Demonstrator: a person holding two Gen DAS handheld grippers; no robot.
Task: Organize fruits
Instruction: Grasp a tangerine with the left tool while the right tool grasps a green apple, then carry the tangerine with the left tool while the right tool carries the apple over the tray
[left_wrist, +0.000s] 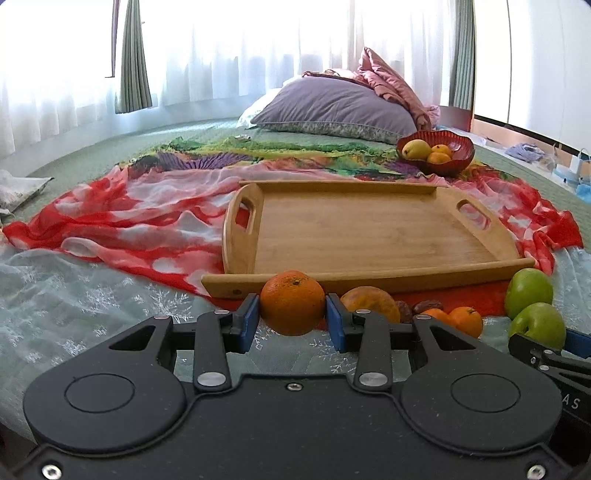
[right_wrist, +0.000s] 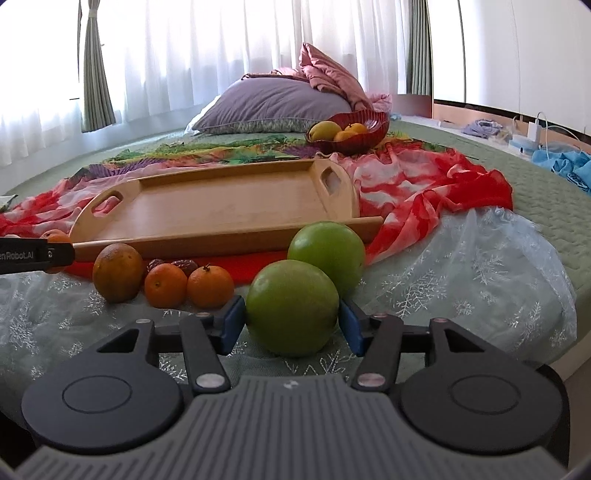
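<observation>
Sunlit bed (left_wrist: 92, 147): left gripper (left_wrist: 292, 317) jaws clamp an orange (left_wrist: 292, 302), right gripper (right_wrist: 291, 317) jaws clamp a green apple (right_wrist: 291, 306), both at the near edge. Next, probably, lifting them onto the wooden tray (left_wrist: 369, 236).

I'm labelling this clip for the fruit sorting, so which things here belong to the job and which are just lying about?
Job:
orange in left gripper
green apple in right gripper
second apple
two mandarins
wooden tray
red bowl

Lying about:
purple pillow
red scarf
</observation>
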